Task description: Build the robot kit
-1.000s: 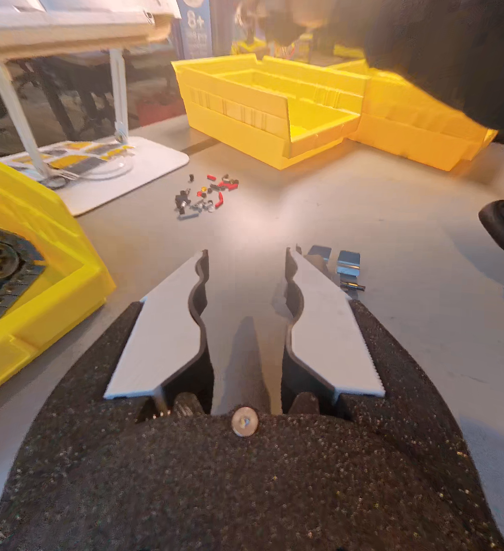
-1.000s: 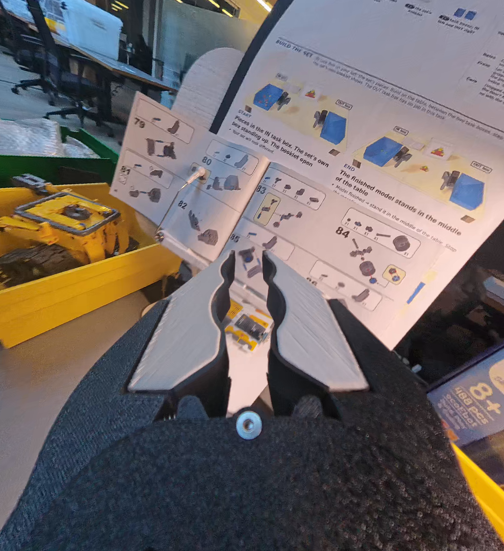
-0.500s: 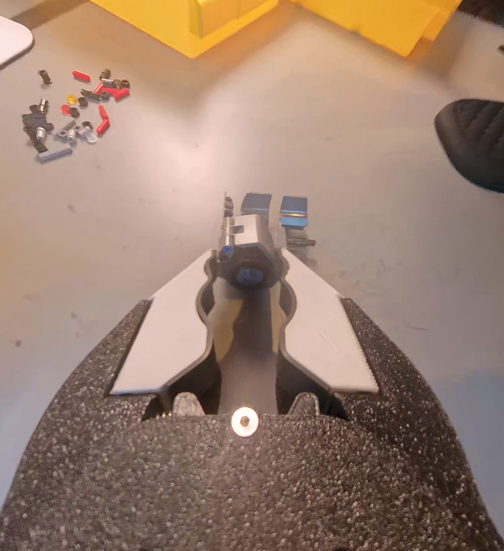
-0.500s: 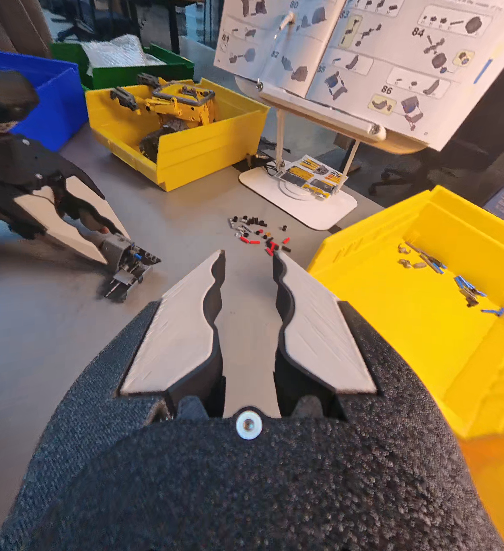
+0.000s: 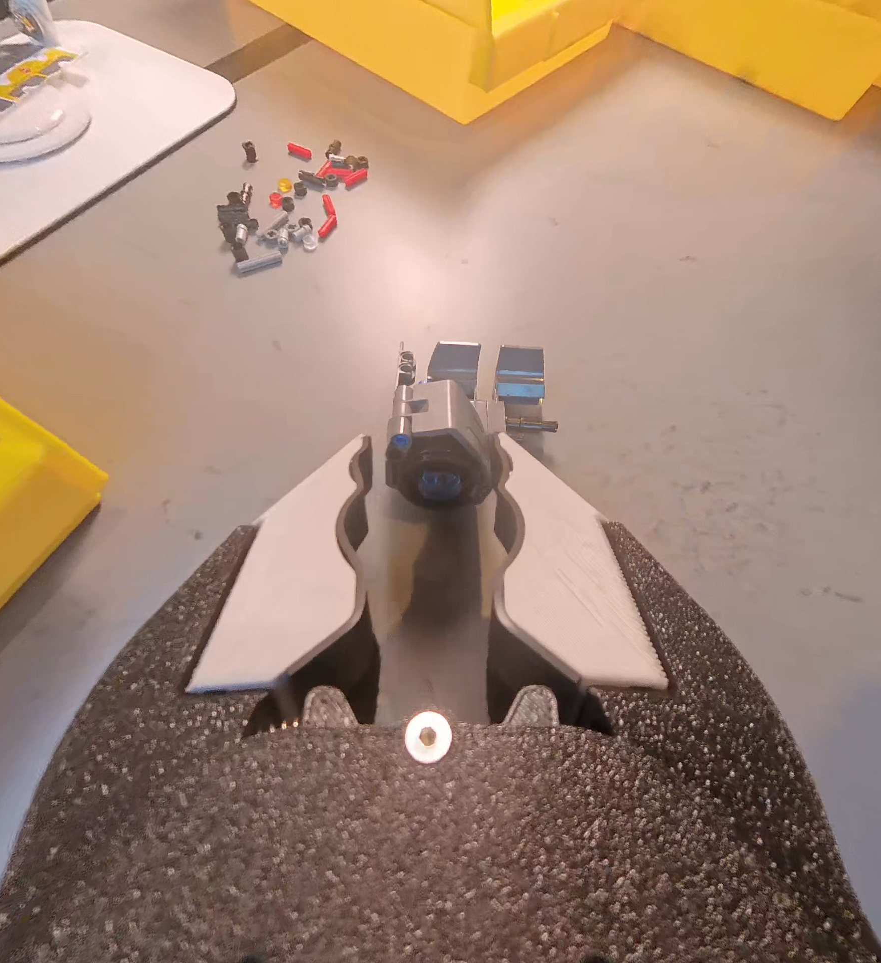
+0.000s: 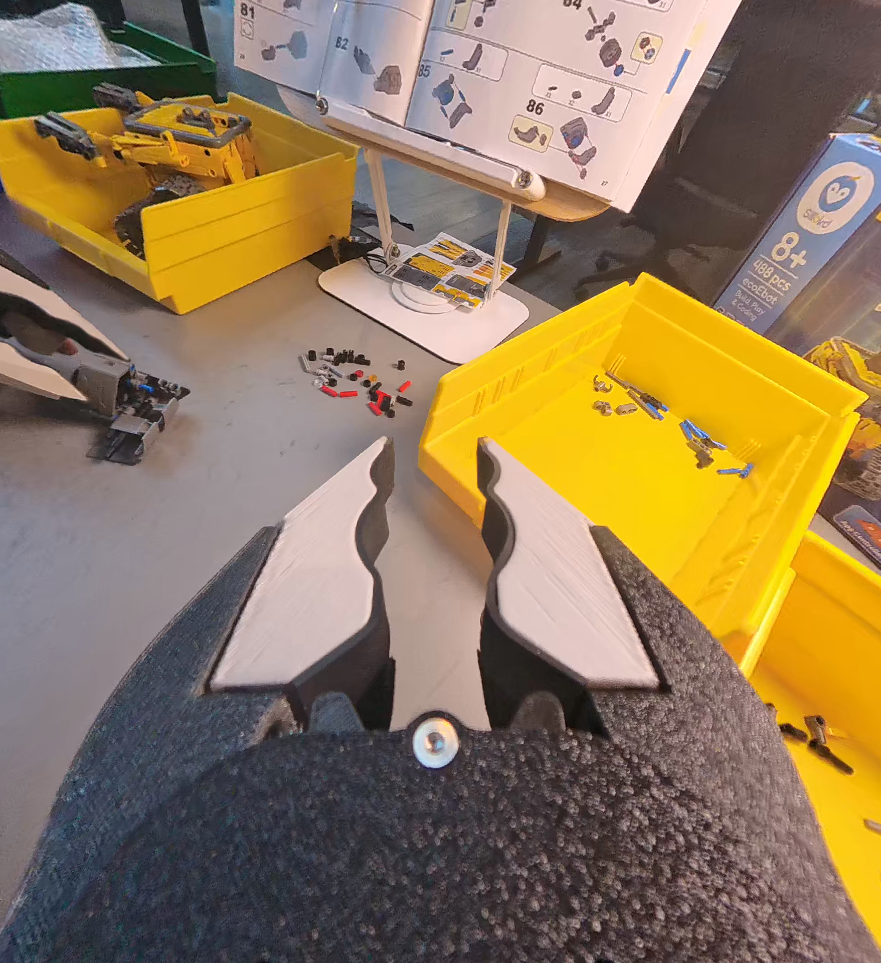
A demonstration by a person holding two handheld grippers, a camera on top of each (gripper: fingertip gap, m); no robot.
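My left gripper (image 5: pixel 433 443) is shut on the back end of a grey brick assembly (image 5: pixel 443 411) with blue pins and two dark blue curved pieces at its front. In the right wrist view the left gripper (image 6: pixel 81 393) holds this assembly (image 6: pixel 131 411) tilted, with its front end down on the grey table. My right gripper (image 6: pixel 435 443) is open and empty. It hovers over the table just left of the front corner of a yellow bin (image 6: pixel 532 338) that holds several small blue and grey parts (image 6: pixel 688 432).
Loose red, black and grey small parts (image 5: pixel 292 203) lie mid-table (image 6: pixel 360 385). A white stand (image 6: pixel 428 312) carries an open instruction booklet (image 6: pixel 480 62). A yellow bin (image 6: pixel 245 245) holds a yellow tracked model (image 6: pixel 177 140). A printed box (image 6: pixel 818 260) stands at the right. Another yellow bin (image 5: pixel 11 495) is near left. The gap from one gripper's tips to the other's is roughly 30 centimeters.
My left gripper came down around the grey assembly, closed on it, then shifted with it. My right gripper swung down from the booklet toward the table and opened wider.
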